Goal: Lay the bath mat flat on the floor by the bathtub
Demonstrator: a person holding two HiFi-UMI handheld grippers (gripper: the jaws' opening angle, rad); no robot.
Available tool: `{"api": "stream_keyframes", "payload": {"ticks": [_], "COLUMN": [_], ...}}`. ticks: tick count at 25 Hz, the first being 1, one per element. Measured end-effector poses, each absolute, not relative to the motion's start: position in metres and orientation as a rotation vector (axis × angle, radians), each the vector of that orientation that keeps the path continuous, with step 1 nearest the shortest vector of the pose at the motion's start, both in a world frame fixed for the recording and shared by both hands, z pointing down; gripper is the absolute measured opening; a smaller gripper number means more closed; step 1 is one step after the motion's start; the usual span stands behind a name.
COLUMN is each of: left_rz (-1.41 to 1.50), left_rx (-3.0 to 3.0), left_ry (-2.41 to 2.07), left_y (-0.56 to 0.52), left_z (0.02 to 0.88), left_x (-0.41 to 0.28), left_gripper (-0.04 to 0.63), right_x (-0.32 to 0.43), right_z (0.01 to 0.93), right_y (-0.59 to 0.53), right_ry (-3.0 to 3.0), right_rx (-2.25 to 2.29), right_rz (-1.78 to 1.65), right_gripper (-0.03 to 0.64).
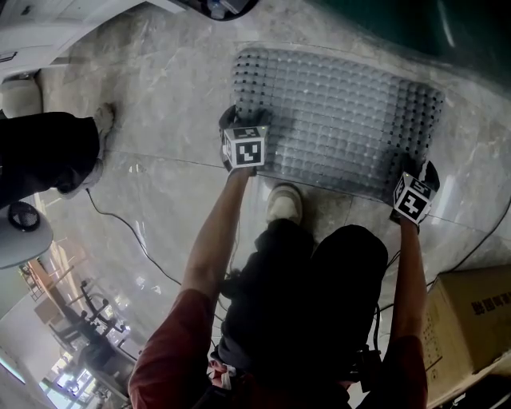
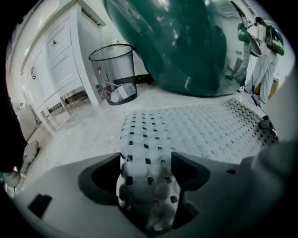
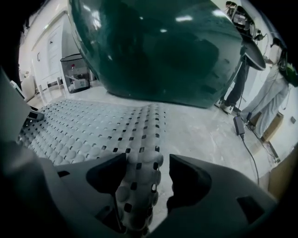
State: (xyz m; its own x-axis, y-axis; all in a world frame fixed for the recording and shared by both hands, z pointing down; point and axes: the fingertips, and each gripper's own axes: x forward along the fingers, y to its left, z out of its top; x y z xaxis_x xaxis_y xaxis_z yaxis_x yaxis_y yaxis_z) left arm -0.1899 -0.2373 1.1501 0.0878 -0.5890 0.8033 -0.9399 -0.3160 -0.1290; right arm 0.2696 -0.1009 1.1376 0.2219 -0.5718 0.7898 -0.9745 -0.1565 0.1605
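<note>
A pale grey bath mat (image 1: 335,120) with raised bumps and small holes lies spread on the marble floor beside the dark green bathtub (image 1: 399,20). My left gripper (image 1: 243,121) is at its near left corner and my right gripper (image 1: 419,171) is at its near right corner. In the left gripper view the jaws (image 2: 144,167) stand wide, with a raised fold of the mat (image 2: 195,130) between them. In the right gripper view the gripper (image 3: 146,172) is also wide open. A ridge of the mat (image 3: 84,130) sits between its jaws, with a gap on the right side. The tub (image 3: 158,46) rises just behind.
A wire waste basket (image 2: 114,72) and a white cabinet (image 2: 56,69) stand to the left of the tub. A cardboard box (image 1: 471,319) sits at the right. A cable (image 1: 120,228) runs over the floor. Another person's leg (image 1: 40,152) is at the left, and people stand at the right (image 3: 274,93).
</note>
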Motion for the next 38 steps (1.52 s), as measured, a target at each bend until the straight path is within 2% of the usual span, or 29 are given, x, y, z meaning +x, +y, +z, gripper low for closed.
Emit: {"api": "stream_keyframes", "payload": {"ticks": [11,18,25,38], "left_rz": [1.090,1.008,0.942,0.854], "left_rx": [2.034,2.146,2.250,2.367], "left_ry": [-1.471,-1.435,-1.382,-1.330], "left_y": [-0.218,-0.225,-0.233,-0.225], "left_z": [1.126,1.069,0.954,0.710], "left_x": [-0.173,-0.138,-0.105,-0.071], "left_gripper": [0.328,0.328,0.328,0.328], "right_x": [0.257,0.235,0.215,0.192], "right_z": [1.098,1.048,0.957,0.727], "right_y": [-0.117,-0.130,-0.137,-0.149], "right_ry": [-1.534,-1.619,-1.680,-1.766], "right_rx": [1.906,1.929,1.909,1.917], "right_rz": [0.739,0.726,0.742,0.711], "right_gripper": [0.301,0.301,0.301,0.301]}}
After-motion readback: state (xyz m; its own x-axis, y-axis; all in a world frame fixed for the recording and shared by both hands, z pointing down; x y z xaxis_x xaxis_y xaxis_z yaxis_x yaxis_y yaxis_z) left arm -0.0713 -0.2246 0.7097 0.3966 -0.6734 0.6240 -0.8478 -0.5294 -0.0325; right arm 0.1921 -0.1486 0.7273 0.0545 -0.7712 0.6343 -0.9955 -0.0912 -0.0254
